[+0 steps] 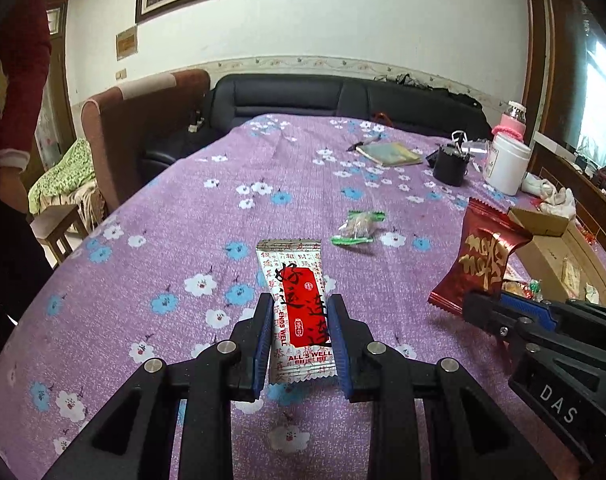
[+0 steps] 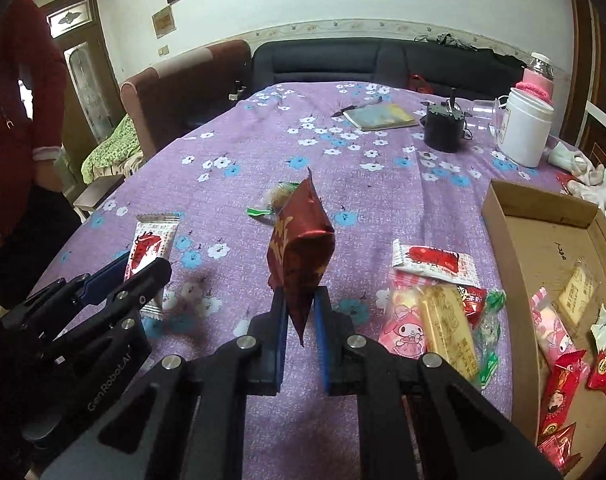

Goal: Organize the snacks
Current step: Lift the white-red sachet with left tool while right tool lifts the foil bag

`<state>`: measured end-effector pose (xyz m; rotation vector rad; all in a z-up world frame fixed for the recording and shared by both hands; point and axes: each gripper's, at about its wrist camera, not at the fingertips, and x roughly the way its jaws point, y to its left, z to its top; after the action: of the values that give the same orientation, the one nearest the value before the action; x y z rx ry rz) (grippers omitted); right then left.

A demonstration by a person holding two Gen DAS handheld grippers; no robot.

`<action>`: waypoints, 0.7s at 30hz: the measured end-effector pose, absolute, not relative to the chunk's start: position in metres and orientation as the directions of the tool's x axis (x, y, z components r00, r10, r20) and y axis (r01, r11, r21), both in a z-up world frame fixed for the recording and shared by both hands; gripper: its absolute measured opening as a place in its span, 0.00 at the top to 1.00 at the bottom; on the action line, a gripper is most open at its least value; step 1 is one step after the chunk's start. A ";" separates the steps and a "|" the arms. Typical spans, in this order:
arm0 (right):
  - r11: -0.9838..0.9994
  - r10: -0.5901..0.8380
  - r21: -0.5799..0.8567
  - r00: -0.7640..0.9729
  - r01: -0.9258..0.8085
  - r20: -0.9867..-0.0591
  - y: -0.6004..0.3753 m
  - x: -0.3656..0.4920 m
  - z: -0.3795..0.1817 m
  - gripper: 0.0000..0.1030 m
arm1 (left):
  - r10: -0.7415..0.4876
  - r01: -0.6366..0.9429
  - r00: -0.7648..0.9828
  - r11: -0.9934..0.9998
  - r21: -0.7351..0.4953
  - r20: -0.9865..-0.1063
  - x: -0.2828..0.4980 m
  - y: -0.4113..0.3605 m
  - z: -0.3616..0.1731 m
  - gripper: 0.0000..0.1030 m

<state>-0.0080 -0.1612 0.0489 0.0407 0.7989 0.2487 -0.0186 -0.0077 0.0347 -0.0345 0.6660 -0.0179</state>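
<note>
The table [image 2: 343, 184], under a purple flowered cloth, carries the whole job, and the cardboard box [image 2: 503, 240] at its right edge looks like the place where the snacks are being gathered, since several packets already lie in it. Both held packets probably belong there, so the sensible way is to carry them over the near wall of the box one at a time, keeping each tool level enough that the packet does not swing, and to let go only when the packet is low over the box floor. The loose heap of snacks [image 2: 435, 312] just beside the box is best passed over, not brushed. The right tool [image 2: 301, 320] points forward and down, its jaws clamped on the bottom corner of a dark red packet [image 2: 303, 248] that stands upright above the cloth; a corner grip is weak, so slow moves suit it. The left tool [image 1: 299, 336] also slants down, its jaws closed against the long edges of a white-and-red packet [image 1: 297, 300], held flat near the cloth.
</note>
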 end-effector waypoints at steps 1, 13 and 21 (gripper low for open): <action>0.970 0.237 0.133 0.672 -0.204 -0.702 -0.162 -0.009 0.049 0.88 | -0.029 0.007 0.790 0.999 -0.039 -0.612 -0.019 -0.008 0.036 0.72; 0.967 0.250 0.155 0.668 -0.200 -0.701 -0.162 -0.010 0.050 0.88 | -0.029 -0.001 0.815 0.999 -0.052 -0.579 -0.023 -0.005 0.041 0.72; 0.971 0.240 0.152 0.686 -0.187 -0.687 -0.167 -0.012 0.055 0.88 | -0.018 0.001 0.822 1.000 -0.030 -0.569 -0.025 -0.010 0.041 0.72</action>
<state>-0.0124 -0.1666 0.0552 0.0711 0.7795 0.2392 -0.0247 -0.0104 0.0406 -0.0292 0.6054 -0.0103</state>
